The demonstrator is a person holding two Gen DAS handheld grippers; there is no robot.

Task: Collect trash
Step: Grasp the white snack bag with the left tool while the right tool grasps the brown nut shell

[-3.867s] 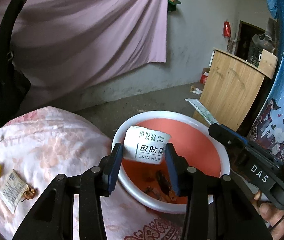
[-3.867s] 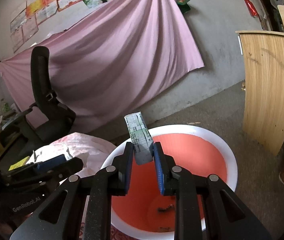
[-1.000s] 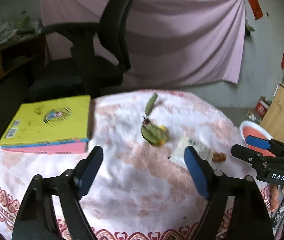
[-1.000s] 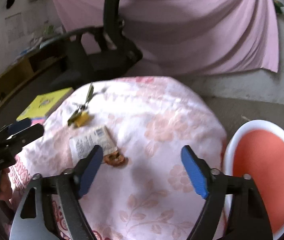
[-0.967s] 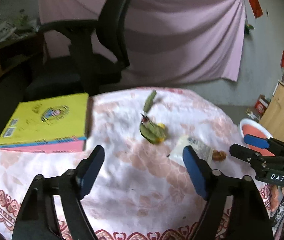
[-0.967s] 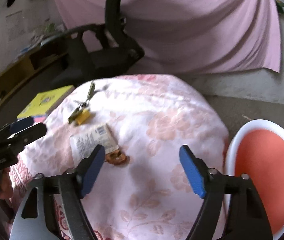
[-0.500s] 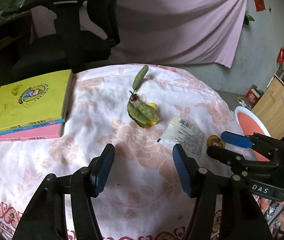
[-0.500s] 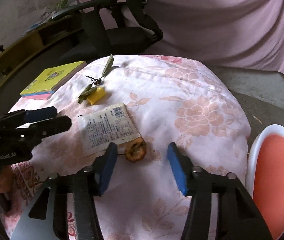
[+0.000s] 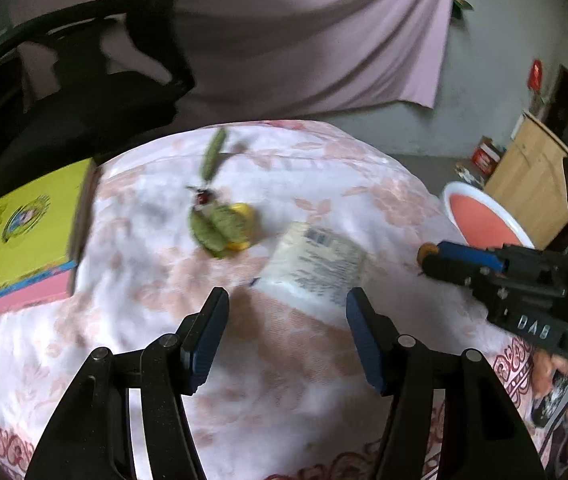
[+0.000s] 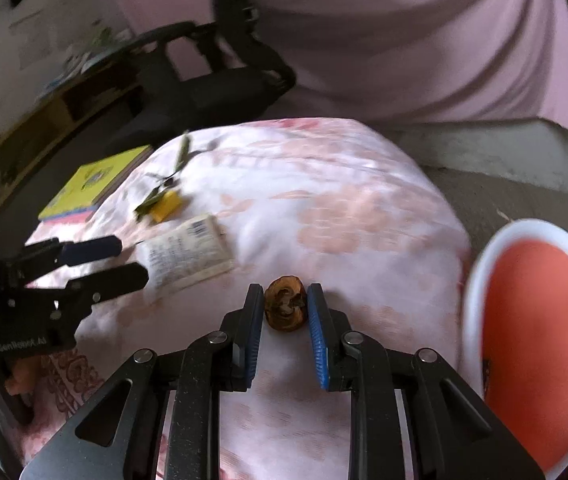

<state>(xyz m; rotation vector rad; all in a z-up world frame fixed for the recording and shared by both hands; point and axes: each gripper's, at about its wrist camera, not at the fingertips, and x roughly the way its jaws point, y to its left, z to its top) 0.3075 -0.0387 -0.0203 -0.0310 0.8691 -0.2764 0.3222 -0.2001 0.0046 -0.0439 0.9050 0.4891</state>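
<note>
Two blue ribbed pads [image 10: 315, 320], wrinkled brown husk [image 10: 286, 309]

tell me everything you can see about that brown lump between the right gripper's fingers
The brown lump is small, roundish and shrivelled, like a dried fruit scrap or nut shell, orange-brown outside with a darker, hollowed centre. It lies on the pink flowered tablecloth, just right of the white wrapper. The right gripper has just been closing and its two fingers now press its sides. Its underside is hidden.
</note>
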